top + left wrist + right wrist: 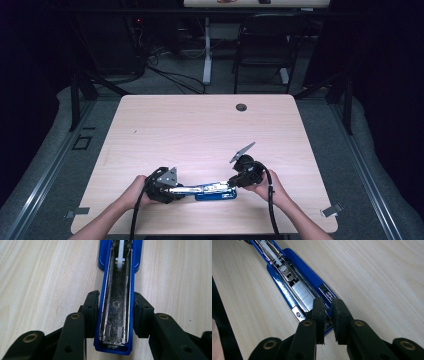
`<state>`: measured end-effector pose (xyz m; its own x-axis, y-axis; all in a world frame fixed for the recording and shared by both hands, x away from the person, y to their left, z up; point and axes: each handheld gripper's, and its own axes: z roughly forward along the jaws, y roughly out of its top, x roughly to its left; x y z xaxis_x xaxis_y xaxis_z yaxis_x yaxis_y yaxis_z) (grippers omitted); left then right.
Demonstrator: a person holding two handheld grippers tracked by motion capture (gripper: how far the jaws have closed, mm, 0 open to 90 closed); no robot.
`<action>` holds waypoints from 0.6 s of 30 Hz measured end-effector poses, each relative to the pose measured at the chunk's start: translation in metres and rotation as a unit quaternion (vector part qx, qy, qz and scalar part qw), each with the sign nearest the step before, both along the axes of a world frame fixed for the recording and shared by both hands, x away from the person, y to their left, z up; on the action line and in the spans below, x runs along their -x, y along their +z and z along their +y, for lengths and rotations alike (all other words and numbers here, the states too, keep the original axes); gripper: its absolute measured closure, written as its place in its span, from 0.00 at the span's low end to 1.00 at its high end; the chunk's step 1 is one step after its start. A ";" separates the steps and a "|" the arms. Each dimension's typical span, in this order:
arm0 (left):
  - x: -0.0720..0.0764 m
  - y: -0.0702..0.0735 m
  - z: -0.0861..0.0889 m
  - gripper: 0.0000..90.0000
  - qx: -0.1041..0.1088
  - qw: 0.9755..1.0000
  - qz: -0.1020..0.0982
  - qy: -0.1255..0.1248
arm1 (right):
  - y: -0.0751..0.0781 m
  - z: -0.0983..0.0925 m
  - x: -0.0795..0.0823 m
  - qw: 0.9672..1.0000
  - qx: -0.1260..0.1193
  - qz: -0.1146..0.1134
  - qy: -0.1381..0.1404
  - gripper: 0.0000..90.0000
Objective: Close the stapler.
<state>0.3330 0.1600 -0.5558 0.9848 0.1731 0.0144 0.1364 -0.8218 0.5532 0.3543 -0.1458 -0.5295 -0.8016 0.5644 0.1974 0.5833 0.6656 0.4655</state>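
A blue stapler (215, 192) lies swung fully open near the front edge of the table (200, 125). My left gripper (175, 190) is shut on its upturned blue lid (116, 315), one pad on each side, with the bright metal lining facing up. In the right gripper view the base (279, 287) holds a strip of silver staples (303, 293) in its open magazine. My right gripper (327, 301) stands at the magazine's front end with its jaws nearly together. I cannot tell whether they pinch anything. In the high view the right gripper (231, 184) sits at the stapler's right end.
Both hands rest on the table close to its front edge. A round cable hole (241, 107) is at the back of the tabletop. Beyond the table stand a black chair (265, 45) and a desk leg (207, 50) with cables on the floor.
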 end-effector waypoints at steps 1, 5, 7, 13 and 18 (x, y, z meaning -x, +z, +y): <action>0.000 0.000 0.000 0.69 0.000 1.000 0.000 0.000 | 0.000 0.000 0.000 1.000 0.000 0.000 0.000 0.91; 0.001 0.004 -0.001 0.69 -0.003 1.000 -0.005 -0.001 | 0.000 0.000 0.000 1.000 -0.001 -0.002 0.001 0.91; 0.002 0.006 -0.001 0.69 -0.004 1.000 -0.008 -0.002 | 0.000 0.000 0.000 1.000 -0.001 -0.002 0.001 0.91; 0.003 0.008 -0.004 0.69 -0.011 1.000 -0.017 0.003 | 0.000 0.000 0.000 1.000 0.001 -0.002 0.003 0.91; 0.003 0.008 -0.004 0.68 -0.011 1.000 -0.016 0.001 | 0.003 0.005 0.001 1.000 0.011 -0.017 0.010 0.90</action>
